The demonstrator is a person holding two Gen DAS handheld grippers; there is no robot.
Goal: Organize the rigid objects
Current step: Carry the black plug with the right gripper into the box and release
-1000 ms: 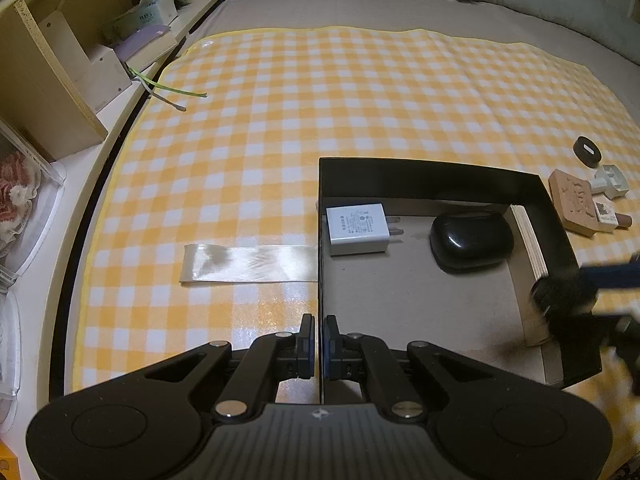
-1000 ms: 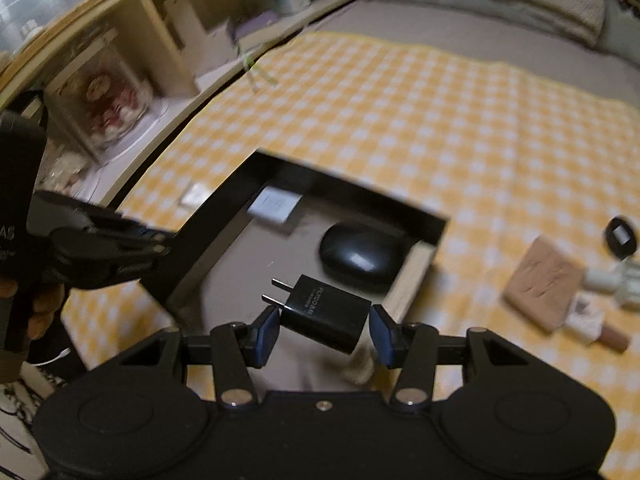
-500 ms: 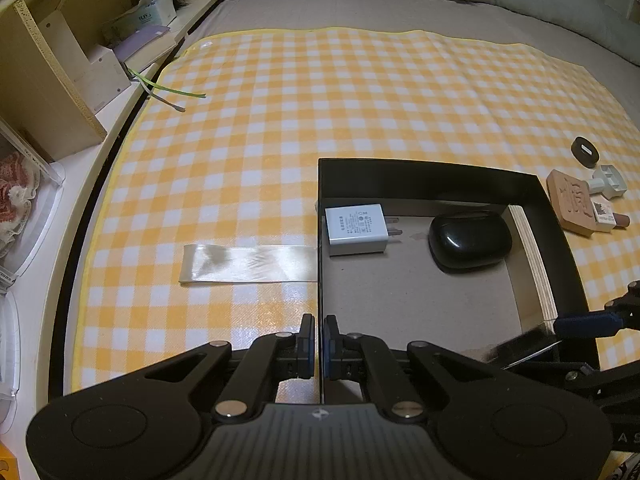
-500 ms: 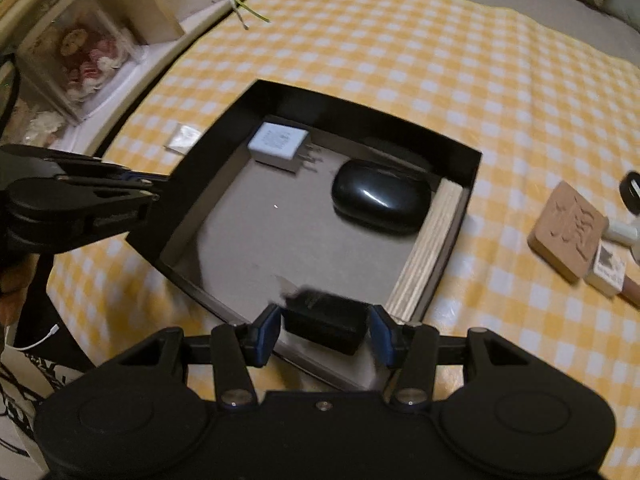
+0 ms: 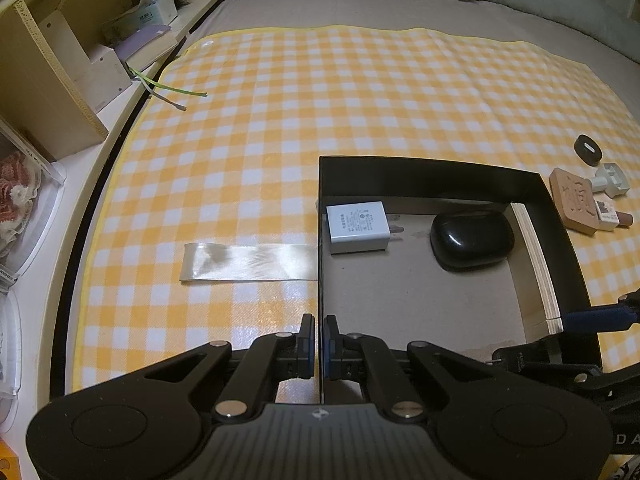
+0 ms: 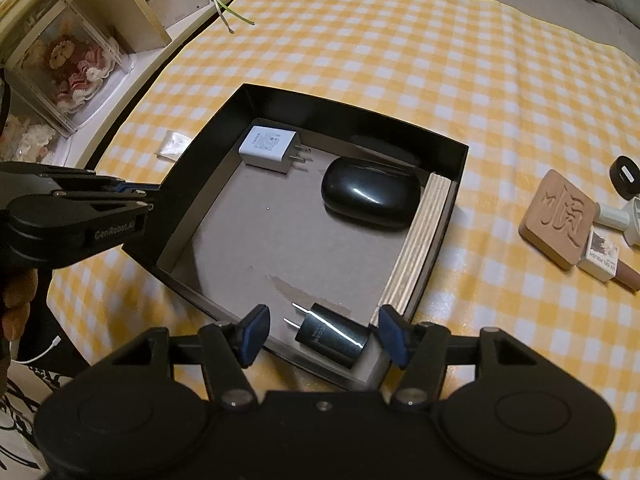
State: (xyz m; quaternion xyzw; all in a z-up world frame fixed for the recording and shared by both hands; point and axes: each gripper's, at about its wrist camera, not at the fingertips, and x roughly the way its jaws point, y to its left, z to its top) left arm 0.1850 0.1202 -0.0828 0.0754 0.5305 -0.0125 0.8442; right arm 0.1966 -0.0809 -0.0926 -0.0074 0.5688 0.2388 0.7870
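On the yellow-checked blanket [image 5: 360, 92] sits a shallow black box [image 6: 460, 160], and both views look down into it. Near the lower middle of the right wrist view, the black plug adapter [image 6: 332, 338] lies on the box floor by the near wall, prongs pointing to the upper left; the left wrist view shows only a sliver of it at the lower right, behind the other tool. The right gripper [image 6: 322, 336] has just been opening: its blue pads stand clear on either side of the adapter, which lies between them without being pressed. The left gripper [image 5: 319, 344] is closed on the box's left wall [image 5: 319, 240], which runs up between its fingers; the right wrist view shows this pinch from the side at the left edge, with a bit of the person's hand [image 6: 18, 300] below. Only the left wrist view shows in full the strip of clear tape [image 5: 248, 262] lying on the blanket against the box. Inside the box, a white charger [image 6: 270, 148] lies in the far left corner, a glossy black case [image 6: 370, 196] beside it, and a plywood slat [image 6: 420, 240] along the right wall. At the right of both frames, outside the box, lie a carved wooden block [image 6: 558, 218], a small bottle [image 6: 604, 258], a white piece [image 6: 624, 216] and a black ring [image 6: 626, 174].
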